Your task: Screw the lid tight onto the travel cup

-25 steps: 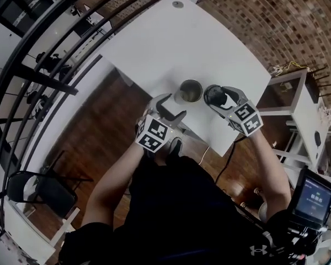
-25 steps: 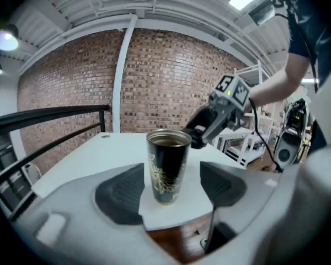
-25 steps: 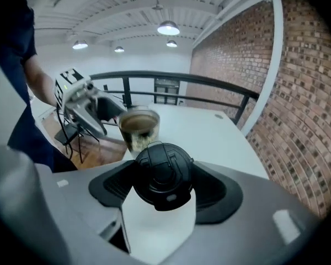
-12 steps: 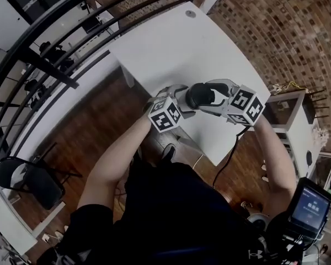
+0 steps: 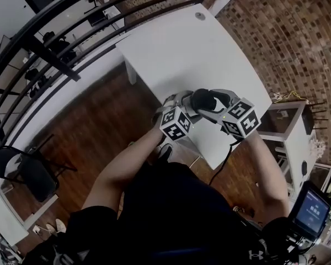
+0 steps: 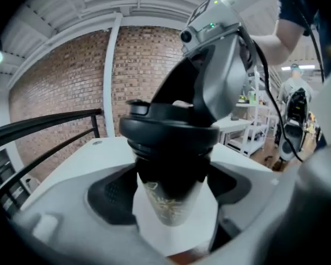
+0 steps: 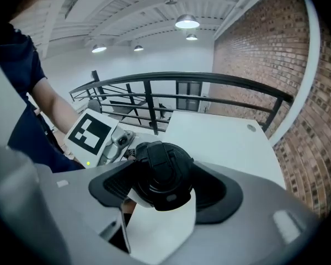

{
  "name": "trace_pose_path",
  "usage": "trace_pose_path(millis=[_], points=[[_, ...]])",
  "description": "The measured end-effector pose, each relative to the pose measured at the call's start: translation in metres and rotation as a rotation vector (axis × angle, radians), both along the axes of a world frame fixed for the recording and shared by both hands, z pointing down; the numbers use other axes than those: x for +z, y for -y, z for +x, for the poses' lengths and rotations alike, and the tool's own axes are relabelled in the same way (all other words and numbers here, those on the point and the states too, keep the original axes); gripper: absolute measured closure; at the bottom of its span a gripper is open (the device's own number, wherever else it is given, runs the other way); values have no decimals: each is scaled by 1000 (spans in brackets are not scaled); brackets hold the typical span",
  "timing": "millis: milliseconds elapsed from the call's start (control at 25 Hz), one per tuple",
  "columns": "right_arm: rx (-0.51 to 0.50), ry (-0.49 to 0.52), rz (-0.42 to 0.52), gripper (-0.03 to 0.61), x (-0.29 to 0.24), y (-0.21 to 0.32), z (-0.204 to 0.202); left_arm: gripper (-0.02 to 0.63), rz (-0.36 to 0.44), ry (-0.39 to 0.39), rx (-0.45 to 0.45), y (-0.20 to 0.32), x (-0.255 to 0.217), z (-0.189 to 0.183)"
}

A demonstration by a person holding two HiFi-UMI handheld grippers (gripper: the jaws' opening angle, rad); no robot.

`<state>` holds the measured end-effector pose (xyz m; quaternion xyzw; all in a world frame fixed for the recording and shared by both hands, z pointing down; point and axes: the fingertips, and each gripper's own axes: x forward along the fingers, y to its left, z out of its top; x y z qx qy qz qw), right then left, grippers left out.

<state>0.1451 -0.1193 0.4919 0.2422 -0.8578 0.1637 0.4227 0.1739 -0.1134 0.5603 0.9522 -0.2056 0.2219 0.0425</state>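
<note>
The travel cup [image 6: 169, 206], pale with a gold pattern and a dark sleeve, stands on the white table [image 5: 176, 43] near its front edge. The black lid [image 5: 201, 99] sits on the cup's mouth, slightly tilted in the left gripper view. My right gripper [image 5: 205, 101] is shut on the lid [image 7: 163, 175] from its sides. My left gripper [image 5: 183, 104] has the cup between its jaws, which are closing. A strip of white table still shows between the cup and each of the pads [image 6: 113, 195]. In the head view the lid hides the cup.
The table's front edge runs just below both grippers, with wooden floor [image 5: 99, 126] beyond. A black railing [image 5: 71, 32] runs along the left, a brick wall [image 5: 298, 37] along the right. A white side shelf [image 5: 298, 112] stands to the right, a black chair [image 5: 22, 173] to the lower left.
A second ago the cup stood uncovered, with the lid held to its right and the left gripper short of it. Now the lid sits on the cup and the left jaws flank it.
</note>
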Motion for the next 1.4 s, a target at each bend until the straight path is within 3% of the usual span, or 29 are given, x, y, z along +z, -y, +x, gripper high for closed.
trace_pose_path(millis=[120,240,480,560,680,800,880,960,1040,1160,1240,1320,1400], points=[[3,-89,-13,245,2,-2,0,221,-4,-16,-55,-1,1,-2],[-46,-128,-55,245,9,-4,-5,222,-2,-24,-45,-4,0,-6],[-341,-79,-13,245,10,-4,-9,207,58,43,202,-1,2,-10],[-378,-43,-22,245,10,-3,-5,210,63,67,243,-1,2,-4],[-272,-27,-26,245,9,-1,4,218,74,53,180,-2,1,4],[5,-38,-17,245,12,0,6,224,69,25,12,-3,3,3],[127,-39,10,245,12,0,3,224,55,13,-98,-3,4,0],[106,-54,41,245,10,-2,-2,224,20,-28,-118,-7,2,-4],[-8,-56,48,245,9,-3,-5,221,-3,-45,-20,-10,2,-8],[-241,-41,35,245,9,-5,-8,219,-15,-1,175,-7,6,-7],[-340,-48,27,245,7,-4,-8,225,-12,29,228,-3,7,-2],[-296,-47,9,245,9,-1,-3,229,1,29,194,-1,6,1],[-121,-28,-6,246,11,2,5,232,3,4,94,0,4,3]])
